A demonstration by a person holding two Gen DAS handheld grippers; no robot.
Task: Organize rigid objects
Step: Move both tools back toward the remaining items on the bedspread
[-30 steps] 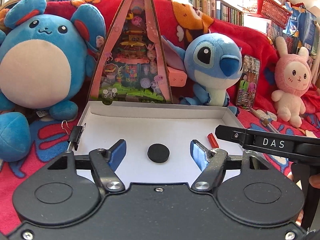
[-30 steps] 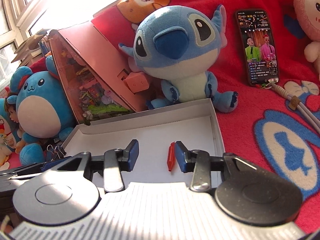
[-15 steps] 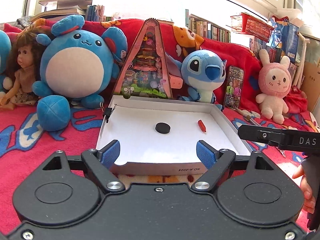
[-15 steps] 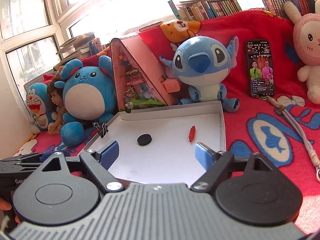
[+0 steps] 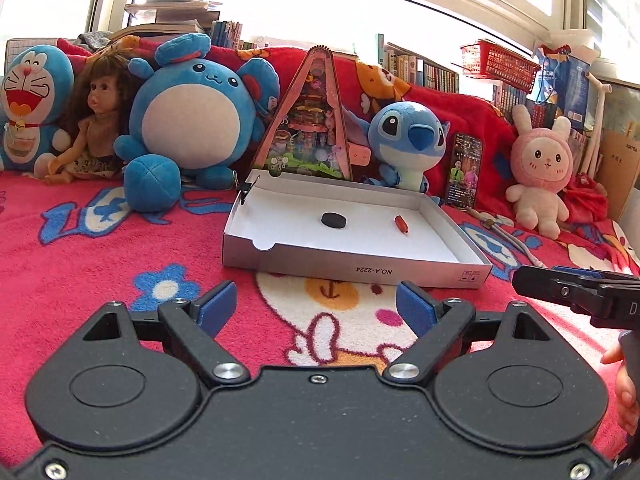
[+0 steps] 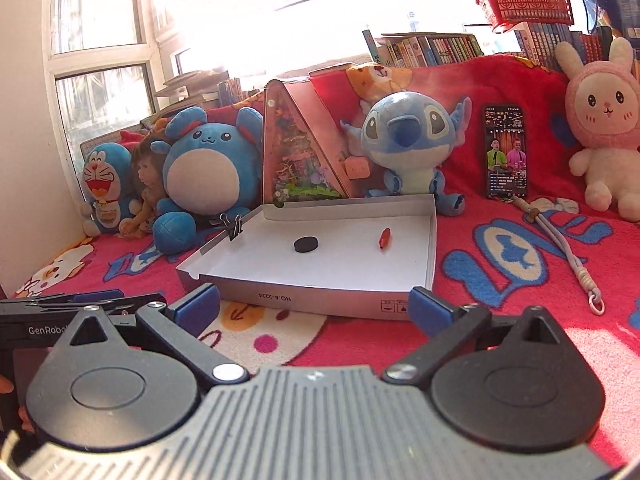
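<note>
Left fingers (image 5: pixel 316 306) & right fingers (image 6: pixel 314 306) just been opening, now wide, nothing between; both short of white tray (image 5: pixel 352 266) on bed; black disc (image 5: pixel 334 220), red piece (image 5: pixel 401 224) lie inside; drop-off looks done; next: find another item.

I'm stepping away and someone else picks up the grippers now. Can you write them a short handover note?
Left gripper: open, empty, short of the box; its jaws have just been opening.
Right gripper: open wide, empty, also just opened, at the box's near wall.
In the box: black disc near the middle, red piece to its right, apart from it. A binder clip sits on the left rim.
Done: both items lie in the box, released.
Left: no other loose rigid item is plainly in reach; check the phone and lanyard on the blanket.
</note>
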